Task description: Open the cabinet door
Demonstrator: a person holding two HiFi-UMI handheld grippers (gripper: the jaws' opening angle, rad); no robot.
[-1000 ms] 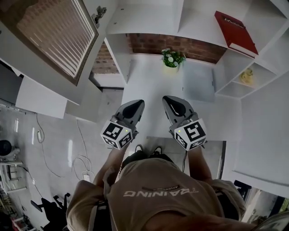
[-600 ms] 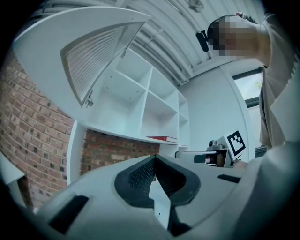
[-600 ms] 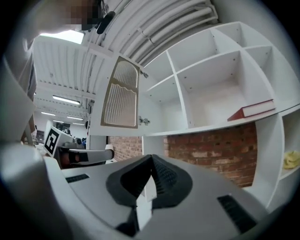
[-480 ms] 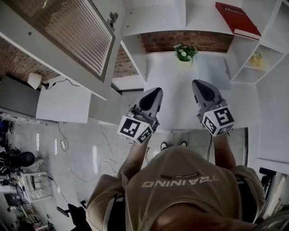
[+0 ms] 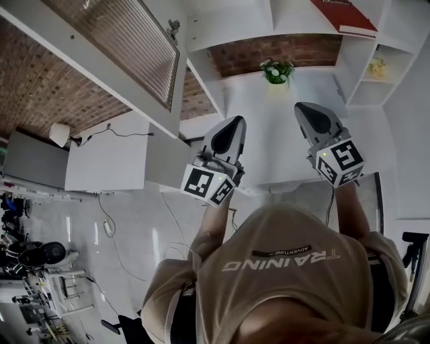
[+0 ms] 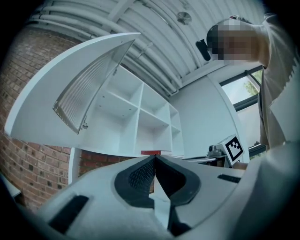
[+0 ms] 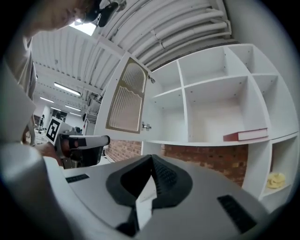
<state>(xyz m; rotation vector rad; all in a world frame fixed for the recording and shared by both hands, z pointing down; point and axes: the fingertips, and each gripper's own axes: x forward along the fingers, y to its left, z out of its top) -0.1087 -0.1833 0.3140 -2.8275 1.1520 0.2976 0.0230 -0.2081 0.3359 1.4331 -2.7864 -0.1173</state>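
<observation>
The white cabinet door [image 5: 127, 47] with its ribbed glass panel stands swung open to the left of the wall shelves; it also shows in the left gripper view [image 6: 89, 89] and the right gripper view [image 7: 126, 101]. My left gripper [image 5: 235, 121] is shut and holds nothing, its tips meeting [image 6: 154, 157] below and to the right of the door, apart from it. My right gripper [image 5: 300, 106] is also shut and empty [image 7: 151, 157], pointing at the open shelf compartments. Neither gripper touches the door.
A red book [image 5: 342, 17] lies on a shelf, with a yellow object [image 5: 377, 67] in a lower compartment. A potted plant [image 5: 277, 70] stands on the white counter by the brick wall. A white desk with cables is at the left.
Both grippers have risen. The head view has shifted, so the open door and the brick wall fill more of the upper left.
</observation>
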